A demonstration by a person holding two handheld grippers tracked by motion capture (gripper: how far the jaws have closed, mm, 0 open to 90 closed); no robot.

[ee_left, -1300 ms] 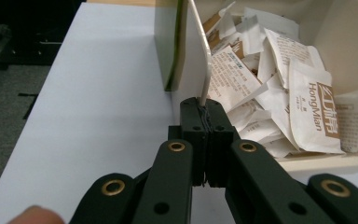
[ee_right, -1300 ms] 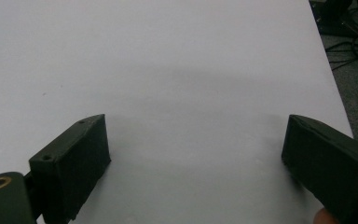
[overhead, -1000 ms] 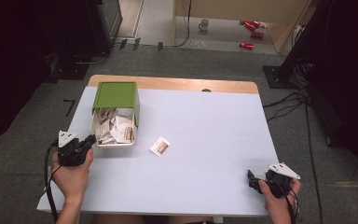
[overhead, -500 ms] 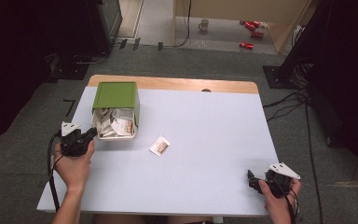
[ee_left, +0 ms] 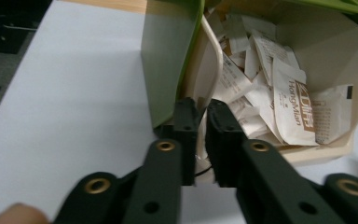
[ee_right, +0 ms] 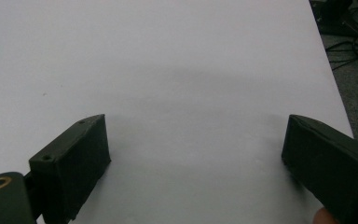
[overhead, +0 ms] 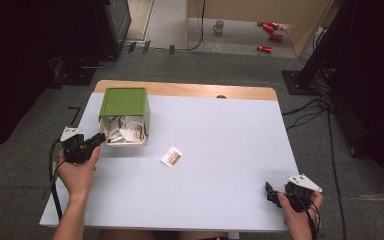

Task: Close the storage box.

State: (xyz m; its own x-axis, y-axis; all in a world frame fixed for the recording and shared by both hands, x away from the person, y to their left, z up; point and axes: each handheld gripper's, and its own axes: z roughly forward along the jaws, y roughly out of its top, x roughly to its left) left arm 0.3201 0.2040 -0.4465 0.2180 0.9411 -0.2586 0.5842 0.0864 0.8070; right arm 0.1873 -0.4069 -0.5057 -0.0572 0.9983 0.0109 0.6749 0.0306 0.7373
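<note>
Left gripper moved up to box rim, jaws just parting

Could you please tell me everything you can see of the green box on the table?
The green box lies on its side near the table's far left corner, its open mouth facing the person. It looks like plastic, green outside with a cream inner liner, and holds loose white-and-brown sachets. The left hand-held gripper has its nearly shut jaws astride the liner's rim.

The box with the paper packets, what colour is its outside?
Green box, cream inside; clearest in the high view.
</note>
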